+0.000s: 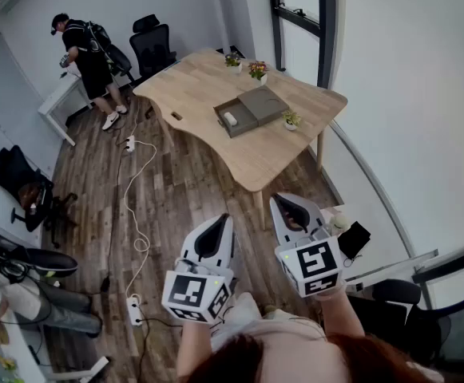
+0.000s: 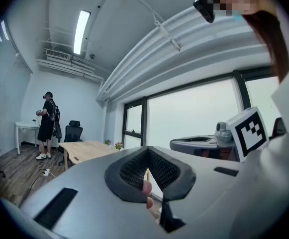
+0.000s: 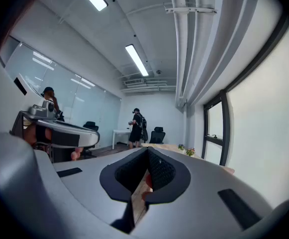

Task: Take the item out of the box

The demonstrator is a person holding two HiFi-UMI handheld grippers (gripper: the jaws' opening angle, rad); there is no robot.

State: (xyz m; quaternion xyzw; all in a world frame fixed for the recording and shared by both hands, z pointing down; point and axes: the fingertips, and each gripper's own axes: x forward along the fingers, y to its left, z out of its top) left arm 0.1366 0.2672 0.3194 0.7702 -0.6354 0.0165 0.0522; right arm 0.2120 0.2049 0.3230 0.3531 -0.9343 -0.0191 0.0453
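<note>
Both grippers were held low, close to the person's body and well short of the table (image 1: pixel 216 86).

- Left gripper (image 1: pixel 218 222): jaws together, tips meeting, nothing between them. The left gripper view showed the closed pads with only room behind.
- Right gripper (image 1: pixel 280 202): jaws likewise pressed together and empty. It sat just to the right of the left gripper, the two side by side and apart.

The box (image 1: pixel 265 104) lay on the table, well ahead of both grippers' tips and roughly in line with the right one. Its drawer was slid open towards the left. The item (image 1: pixel 230 118), small and white, rested inside the open drawer, well apart from either gripper.

A small potted plant (image 1: pixel 292 120) stood just right of the box. A person in black (image 1: pixel 88 54) stood far ahead and to the left of the left gripper.
</note>
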